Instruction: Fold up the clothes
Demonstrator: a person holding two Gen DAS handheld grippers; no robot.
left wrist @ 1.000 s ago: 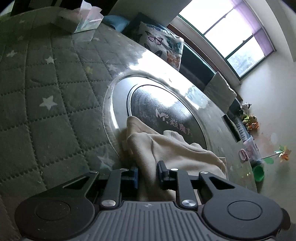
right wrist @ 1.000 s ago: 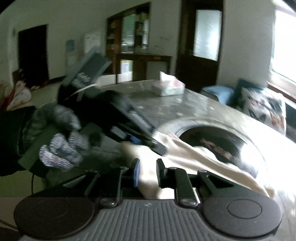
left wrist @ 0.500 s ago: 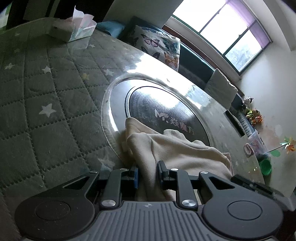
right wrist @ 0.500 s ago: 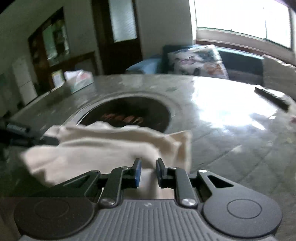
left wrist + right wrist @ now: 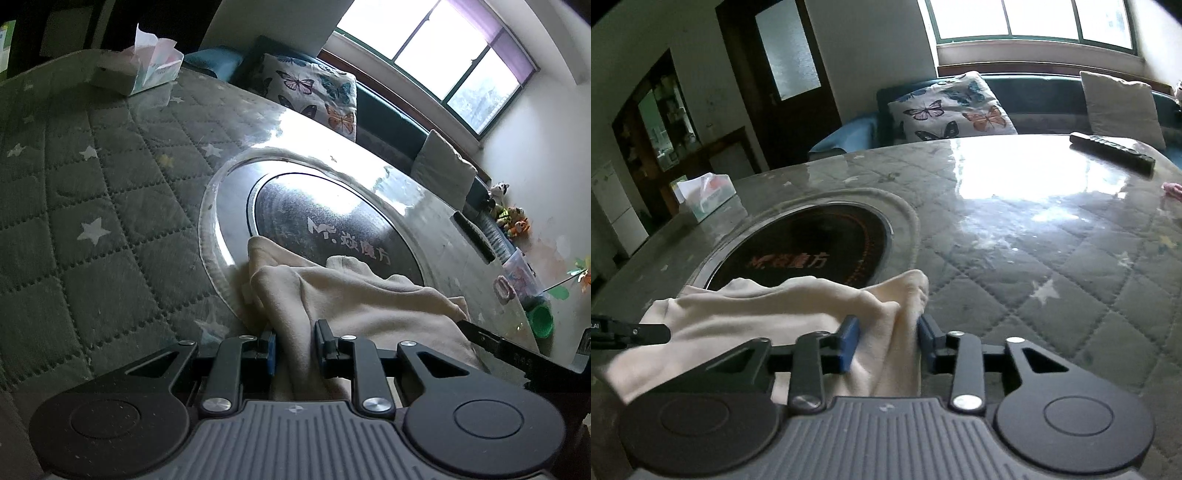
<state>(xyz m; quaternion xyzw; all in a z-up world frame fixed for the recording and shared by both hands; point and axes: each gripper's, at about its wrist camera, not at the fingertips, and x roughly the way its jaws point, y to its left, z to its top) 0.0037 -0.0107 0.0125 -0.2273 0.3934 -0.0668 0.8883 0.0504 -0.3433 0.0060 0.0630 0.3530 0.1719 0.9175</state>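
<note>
A tissue box (image 5: 142, 72) stands at the upper left of the left wrist view with a white tissue sticking up out of its slot; the same box sits at the middle left of the right wrist view. At the right edge of the left wrist view a clear plastic tub (image 5: 521, 275) holds pinkish contents too blurred to name, and a green cup (image 5: 541, 319) stands just below it. The cream garment (image 5: 369, 295) lies bunched in the lower centre of both views, draped partly over the rim of the round dark cooktop (image 5: 325, 218) set into the quilted, star-patterned table (image 5: 74, 192). The left gripper (image 5: 294, 345) is clamped on a fold of the cloth, which fills the narrow gap between its blue-padded fingers. The right gripper (image 5: 886, 341) has its fingers set wider, with a gathered ridge of the cloth running up between them; whether the pads actually pinch it cannot be told. A dark bar of the other tool crosses the lower right of the left view and pokes in at the left edge of the right view, lying against the cloth. Farther back, a black remote (image 5: 1112, 151) rests on the glossy tabletop, and a butterfly cushion (image 5: 951, 109) leans on the dark sofa under the window (image 5: 1034, 18).
</note>
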